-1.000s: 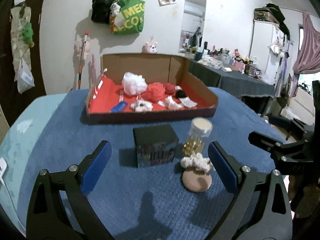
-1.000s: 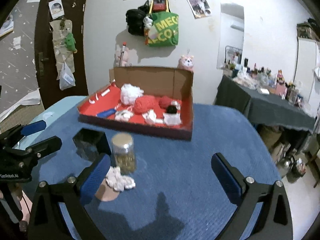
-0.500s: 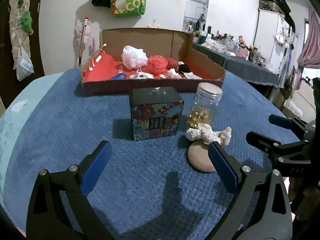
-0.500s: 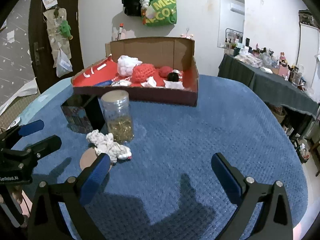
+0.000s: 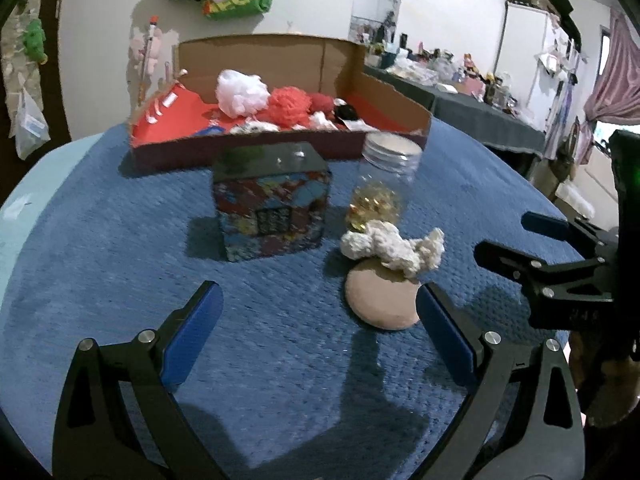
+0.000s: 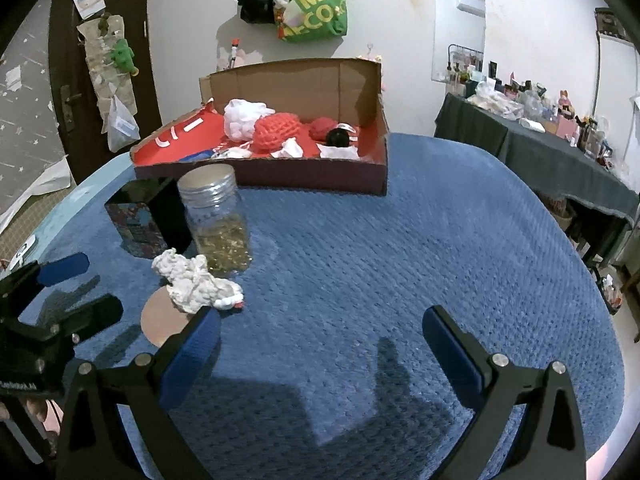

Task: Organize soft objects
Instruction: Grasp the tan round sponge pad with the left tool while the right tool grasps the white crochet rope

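Observation:
A crumpled white soft object (image 5: 394, 246) lies on a round tan pad (image 5: 380, 300) on the blue cloth, also in the right wrist view (image 6: 196, 282) over the pad (image 6: 160, 318). My left gripper (image 5: 318, 330) is open and empty, just short of the pad, its right finger beside it. My right gripper (image 6: 320, 338) is open and empty, the white object by its left finger. A cardboard box (image 5: 384, 92) with a red floor holds white (image 5: 242, 92) and red (image 5: 290, 106) soft balls; it also shows in the right wrist view (image 6: 372, 92).
A patterned dark cube box (image 5: 272, 204) and a clear jar with gold bits (image 5: 380, 188) stand just behind the white object. The round table's blue cloth (image 6: 400, 240) stretches to the right. A dark side table with clutter (image 6: 560, 152) stands at the right.
Both grippers have moved down and forward toward the table, so the white object, pad, cube and jar appear closer. Nothing was taken hold of.

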The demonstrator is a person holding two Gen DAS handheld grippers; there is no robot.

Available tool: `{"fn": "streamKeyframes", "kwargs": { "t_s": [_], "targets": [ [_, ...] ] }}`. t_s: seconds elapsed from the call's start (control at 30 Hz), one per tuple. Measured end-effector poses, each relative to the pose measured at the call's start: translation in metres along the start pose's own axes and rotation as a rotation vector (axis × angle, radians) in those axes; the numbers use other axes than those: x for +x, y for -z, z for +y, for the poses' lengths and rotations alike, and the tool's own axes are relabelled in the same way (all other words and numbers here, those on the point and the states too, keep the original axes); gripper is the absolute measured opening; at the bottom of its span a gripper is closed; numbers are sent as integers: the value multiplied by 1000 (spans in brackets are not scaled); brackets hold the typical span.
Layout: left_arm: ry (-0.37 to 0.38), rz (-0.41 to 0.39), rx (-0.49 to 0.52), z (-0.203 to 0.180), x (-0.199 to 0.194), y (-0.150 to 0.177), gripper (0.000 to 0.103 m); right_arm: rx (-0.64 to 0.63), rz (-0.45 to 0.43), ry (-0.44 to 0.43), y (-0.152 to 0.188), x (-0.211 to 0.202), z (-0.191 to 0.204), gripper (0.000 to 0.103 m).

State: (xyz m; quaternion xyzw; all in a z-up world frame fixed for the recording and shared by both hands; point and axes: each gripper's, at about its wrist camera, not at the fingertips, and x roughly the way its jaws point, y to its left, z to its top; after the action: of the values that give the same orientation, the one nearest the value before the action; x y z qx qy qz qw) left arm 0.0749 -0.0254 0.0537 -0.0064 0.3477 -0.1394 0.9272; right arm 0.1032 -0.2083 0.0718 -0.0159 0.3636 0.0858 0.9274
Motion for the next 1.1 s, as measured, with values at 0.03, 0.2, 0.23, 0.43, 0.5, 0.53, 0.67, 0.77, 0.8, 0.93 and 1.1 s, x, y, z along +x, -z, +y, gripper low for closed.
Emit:
{"fn": "streamKeyframes", "kwargs": {
  "t_s": [0.03,0.2,0.23,0.43,0.5,0.53,0.67,0.77,0.8,0.93,1.1],
  "targets": [
    [5,8,2,-2,2,0,99,3,3,-2,0,1,-2,103],
    [38,74,26,-14,20,0,99,13,13,-2,0,3,-11,103],
    [44,84,32,-16,23,0,99,14,15,2,-1,3,-13,103],
    [66,169,90,-34,47,-5,99,37,23,1,-4,5,-23,103],
    [34,175,120,-37,51,-4,99,46,26,-12,-5,7,-25,103],
    [29,176,130,-37,50,-3,99,49,27,-20,-5,7,-26,103],
    [-21,165,124,-19,43,-2,99,45,32,-77,-6,9,-23,103],
    [-35,164,87,3,36,1,99,44,43,-154,-9,12,-16,103],
    [-42,161,84,7,34,2,99,41,47,-177,-9,14,-13,103],
    [-28,149,92,11,29,3,99,19,62,-274,-12,22,0,103],
    [22,149,143,1,35,-2,98,-15,100,-350,-15,38,13,99]
  ]
}}
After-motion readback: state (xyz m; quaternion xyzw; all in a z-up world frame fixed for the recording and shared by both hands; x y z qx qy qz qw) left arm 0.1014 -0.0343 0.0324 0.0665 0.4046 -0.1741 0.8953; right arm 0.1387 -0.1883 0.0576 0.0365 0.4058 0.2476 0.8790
